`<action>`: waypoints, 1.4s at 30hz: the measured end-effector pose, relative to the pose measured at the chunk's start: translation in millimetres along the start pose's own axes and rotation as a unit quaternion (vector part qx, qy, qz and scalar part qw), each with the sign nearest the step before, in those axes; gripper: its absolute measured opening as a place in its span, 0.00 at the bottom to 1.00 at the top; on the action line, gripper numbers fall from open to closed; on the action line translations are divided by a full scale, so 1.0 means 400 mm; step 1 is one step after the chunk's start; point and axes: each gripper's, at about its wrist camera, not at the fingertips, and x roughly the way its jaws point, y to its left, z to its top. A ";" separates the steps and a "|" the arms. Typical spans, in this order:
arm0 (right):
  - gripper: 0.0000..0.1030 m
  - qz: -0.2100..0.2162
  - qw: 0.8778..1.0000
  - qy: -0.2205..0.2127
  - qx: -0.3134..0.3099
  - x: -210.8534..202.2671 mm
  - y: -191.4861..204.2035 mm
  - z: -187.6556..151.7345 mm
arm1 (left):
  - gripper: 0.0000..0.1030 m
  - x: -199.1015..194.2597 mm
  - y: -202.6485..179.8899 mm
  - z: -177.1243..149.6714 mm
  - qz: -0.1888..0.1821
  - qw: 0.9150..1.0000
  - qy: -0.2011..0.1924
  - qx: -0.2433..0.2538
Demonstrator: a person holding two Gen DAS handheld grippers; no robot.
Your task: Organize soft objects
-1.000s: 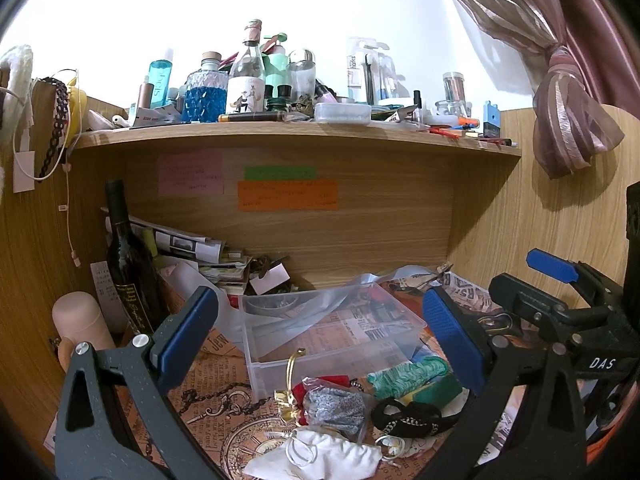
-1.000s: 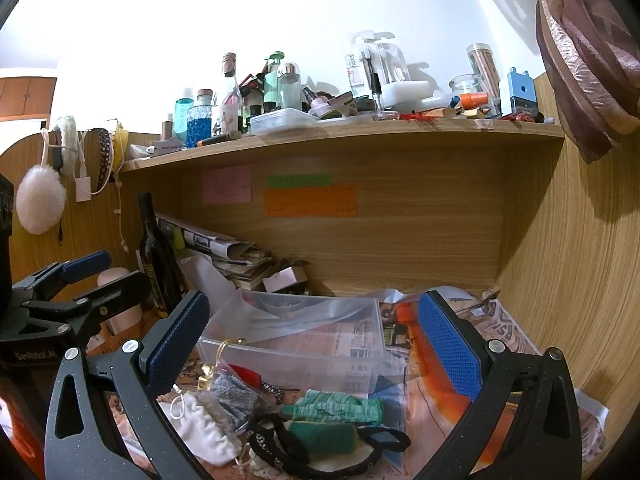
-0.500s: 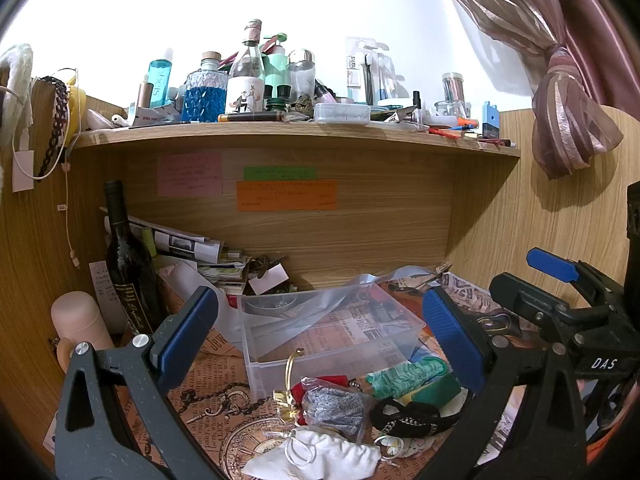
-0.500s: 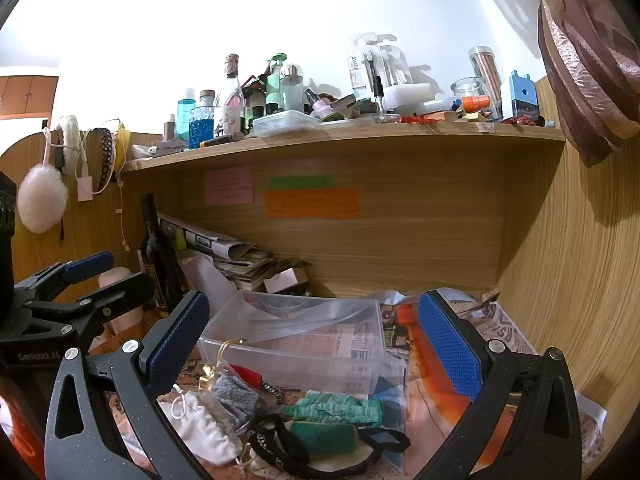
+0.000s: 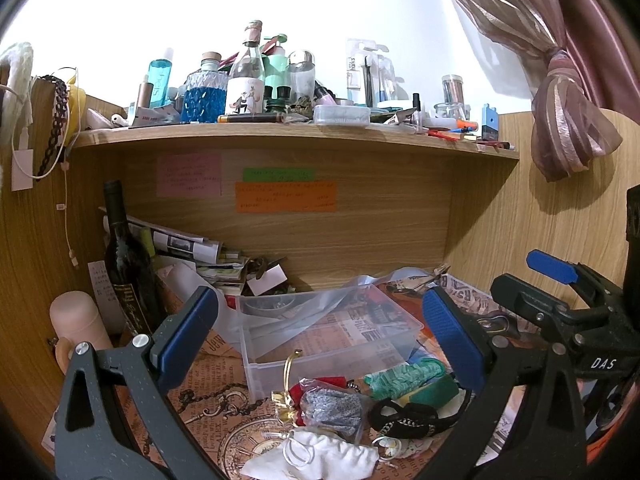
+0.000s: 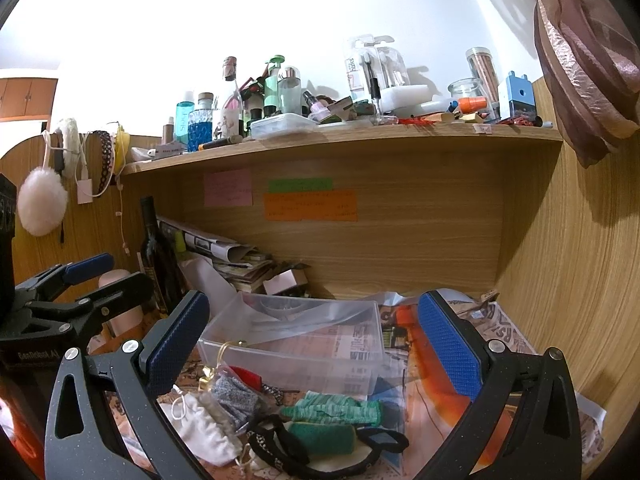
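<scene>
Both grippers held wide open above the soft items, nothing grasped.

The left gripper [image 5: 320,336] and right gripper [image 6: 316,336] are spread, empty. In front of the clear plastic bin [image 5: 332,340] are piled a white pouch [image 5: 320,454], grey pouch [image 5: 332,406], green knit cloth [image 5: 404,374] and black strap [image 5: 404,418].

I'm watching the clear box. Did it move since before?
No. The clear box sits in the same spot below the orange note, in front of the wine bottle.
</scene>
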 end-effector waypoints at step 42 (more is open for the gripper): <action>0.80 0.057 0.977 0.205 0.028 0.166 -0.037 -0.243 | 0.59 0.195 0.061 -0.258 -0.037 0.970 0.233 -0.064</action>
